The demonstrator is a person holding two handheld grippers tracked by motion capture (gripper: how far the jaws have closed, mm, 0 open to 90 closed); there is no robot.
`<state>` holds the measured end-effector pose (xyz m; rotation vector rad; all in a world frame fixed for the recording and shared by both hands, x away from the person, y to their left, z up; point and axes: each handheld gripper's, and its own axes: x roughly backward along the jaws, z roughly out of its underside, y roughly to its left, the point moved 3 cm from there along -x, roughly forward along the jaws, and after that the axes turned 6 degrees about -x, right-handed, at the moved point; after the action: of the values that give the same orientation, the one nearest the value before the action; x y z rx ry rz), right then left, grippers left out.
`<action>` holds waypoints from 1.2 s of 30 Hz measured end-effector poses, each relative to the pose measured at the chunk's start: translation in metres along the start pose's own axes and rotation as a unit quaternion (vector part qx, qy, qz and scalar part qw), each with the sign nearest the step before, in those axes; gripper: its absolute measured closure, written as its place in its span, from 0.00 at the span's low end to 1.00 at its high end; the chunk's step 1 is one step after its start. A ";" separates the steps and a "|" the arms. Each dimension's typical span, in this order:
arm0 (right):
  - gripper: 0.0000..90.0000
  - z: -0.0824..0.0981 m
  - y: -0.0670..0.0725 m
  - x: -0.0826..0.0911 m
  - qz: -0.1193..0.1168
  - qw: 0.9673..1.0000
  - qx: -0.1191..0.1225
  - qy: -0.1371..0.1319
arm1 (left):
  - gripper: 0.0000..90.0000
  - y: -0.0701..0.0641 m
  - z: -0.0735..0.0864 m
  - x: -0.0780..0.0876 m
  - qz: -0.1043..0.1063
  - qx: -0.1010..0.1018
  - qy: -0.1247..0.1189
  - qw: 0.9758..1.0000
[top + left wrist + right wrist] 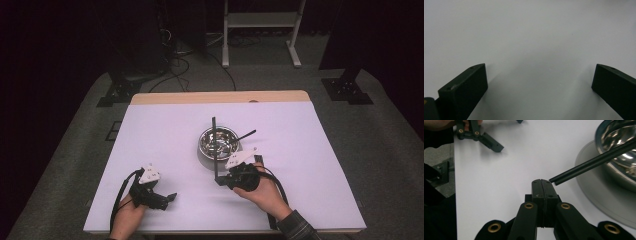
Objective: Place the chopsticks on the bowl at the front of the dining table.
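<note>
A shiny steel bowl [203,143] stands on the middle of the white table, with a black utensil handle [246,134] sticking out over its right rim. My right gripper [218,181] sits just in front of the bowl, shut on the near end of a pair of black chopsticks [214,150]. The chopsticks run away from me across the bowl's left side. In the right gripper view the jaws [541,182] are pressed together and the chopsticks [594,161] slant off toward the bowl [616,173]. My left gripper [167,200] rests open at the front left, with bare table between its jaws [539,80].
The bowl rests on a flat grey base [594,192]. The left gripper [480,138] lies across the table in the right gripper view. A wooden strip [220,97] edges the far side of the white table [310,165]. Stands and cables are on the floor beyond.
</note>
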<state>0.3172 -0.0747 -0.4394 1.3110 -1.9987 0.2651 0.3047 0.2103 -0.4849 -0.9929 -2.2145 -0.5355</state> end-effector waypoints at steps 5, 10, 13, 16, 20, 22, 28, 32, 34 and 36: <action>1.00 0.003 0.003 -0.008 0.002 1.000 0.004 0.007 | 0.00 0.000 0.000 0.000 0.000 0.000 0.000 1.000; 1.00 0.002 0.000 -0.008 0.008 1.000 0.002 0.000 | 0.00 0.000 0.000 0.000 0.000 0.000 0.000 1.000; 1.00 0.001 0.000 -0.007 0.009 1.000 0.002 -0.003 | 0.00 0.000 0.000 0.000 0.000 0.000 0.000 1.000; 1.00 0.001 -0.002 -0.007 0.011 1.000 -0.002 -0.004 | 0.00 0.000 0.000 0.000 0.000 0.000 0.000 1.000; 1.00 0.001 -0.003 -0.005 0.009 1.000 -0.003 -0.006 | 0.00 0.000 0.000 0.000 0.000 0.000 0.000 1.000; 1.00 0.002 -0.001 -0.004 0.005 1.000 -0.002 -0.006 | 0.00 0.000 0.000 0.000 0.000 0.000 0.000 1.000; 0.90 0.006 0.001 0.002 -0.001 1.000 -0.005 -0.008 | 0.00 0.000 0.000 0.000 0.000 0.000 0.000 1.000; 0.80 0.015 -0.007 0.011 0.005 1.000 -0.021 -0.010 | 0.00 0.000 0.000 0.000 -0.001 -0.001 0.000 1.000; 0.75 0.020 -0.012 0.016 0.011 0.999 -0.028 -0.010 | 0.00 0.000 0.000 0.000 0.000 0.000 0.000 1.000; 0.69 0.025 -0.016 0.021 0.019 0.999 -0.033 -0.014 | 0.00 0.000 0.000 0.000 0.000 0.000 0.000 1.000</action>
<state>0.3152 -0.1105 -0.4465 1.2439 -2.0398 0.1983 0.3046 0.2103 -0.4849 -0.9927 -2.2149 -0.5360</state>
